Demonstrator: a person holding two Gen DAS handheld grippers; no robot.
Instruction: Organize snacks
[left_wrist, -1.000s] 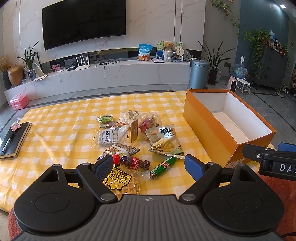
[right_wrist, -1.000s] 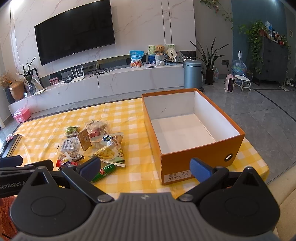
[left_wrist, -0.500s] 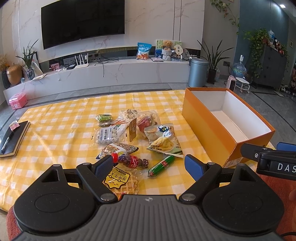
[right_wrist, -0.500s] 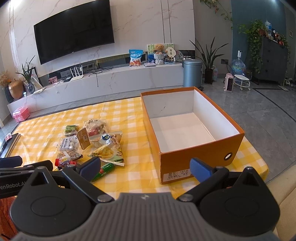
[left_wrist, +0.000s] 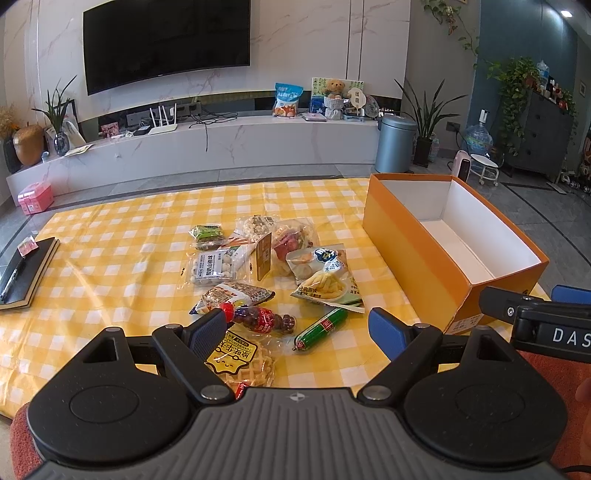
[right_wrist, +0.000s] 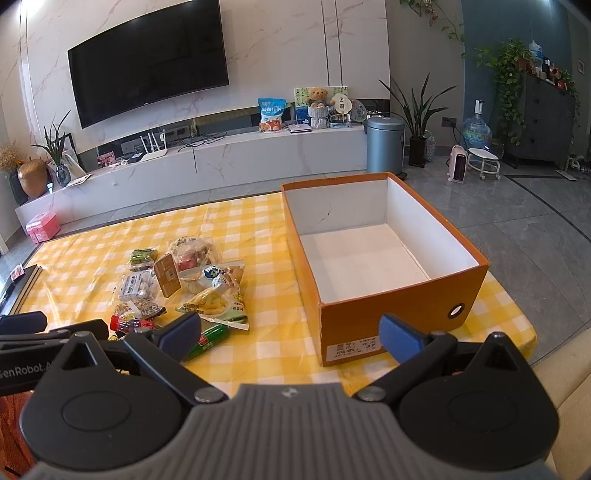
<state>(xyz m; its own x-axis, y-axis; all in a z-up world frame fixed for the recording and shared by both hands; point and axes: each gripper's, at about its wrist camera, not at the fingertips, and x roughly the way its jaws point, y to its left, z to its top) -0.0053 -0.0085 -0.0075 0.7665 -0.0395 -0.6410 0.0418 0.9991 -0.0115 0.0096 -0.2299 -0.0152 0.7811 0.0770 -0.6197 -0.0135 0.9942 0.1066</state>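
Several snack packets lie in a loose pile on the yellow checked tablecloth (left_wrist: 110, 258): a green sausage (left_wrist: 320, 329), a red-capped bottle (left_wrist: 258, 318), a waffle pack (left_wrist: 240, 360), a chips bag (left_wrist: 325, 277). An open orange box (left_wrist: 413, 251) with a white, empty inside stands to the right; it also shows in the right wrist view (right_wrist: 391, 317). My left gripper (left_wrist: 297, 330) is open and empty, just short of the pile. My right gripper (right_wrist: 290, 334) is open and empty, before the box's near left corner.
A black notebook with a pen (left_wrist: 26, 269) lies at the table's left edge. Beyond the table stand a white TV bench (left_wrist: 221, 147), a grey bin (left_wrist: 399, 142) and plants. The table's right edge runs just past the box.
Both grippers have drifted slightly, so the pile and box sit a little differently in view. Nothing was taken hold of or moved on the table.
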